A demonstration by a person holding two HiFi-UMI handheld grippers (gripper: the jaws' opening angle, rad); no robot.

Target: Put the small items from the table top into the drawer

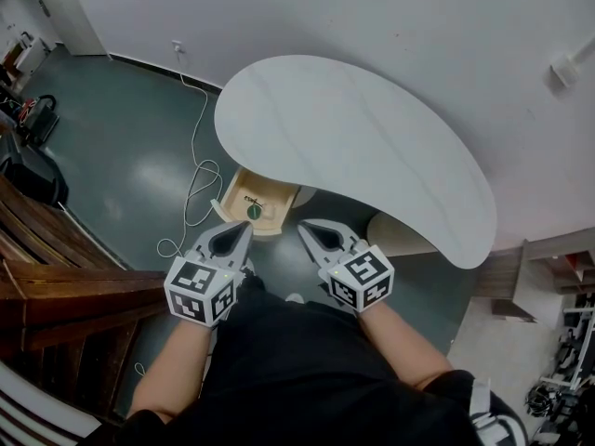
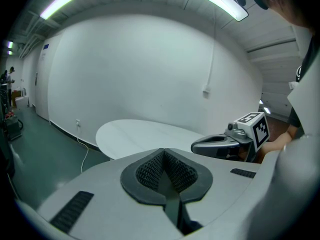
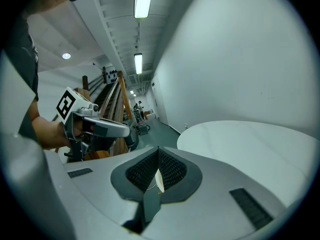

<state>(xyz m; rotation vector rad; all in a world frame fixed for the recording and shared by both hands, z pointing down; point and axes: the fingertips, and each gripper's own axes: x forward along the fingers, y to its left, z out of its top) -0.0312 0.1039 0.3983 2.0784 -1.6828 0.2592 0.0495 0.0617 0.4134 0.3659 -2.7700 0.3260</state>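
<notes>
The white kidney-shaped table top [image 1: 344, 147] lies bare in the head view. Under its near edge an open light-wood drawer [image 1: 279, 196] holds a small green round item [image 1: 254, 211] and a little dark item beside it. My left gripper [image 1: 240, 232] hovers just in front of the drawer, shut, with nothing between its pads [image 2: 150, 171]. My right gripper [image 1: 309, 230] is beside it, a little right of the drawer, also shut and empty [image 3: 170, 170]. Each gripper view shows the other gripper: the right one [image 2: 220, 145] and the left one [image 3: 100, 126], with the table [image 2: 140, 133] [image 3: 250, 144] beyond.
A white cable [image 1: 197, 170] loops over the dark green floor left of the drawer. Wooden stair rails [image 1: 65, 282] stand at the left, with a black bag [image 1: 33, 173] behind them. The table's round wooden pedestal [image 1: 400, 235] is to the right of my grippers.
</notes>
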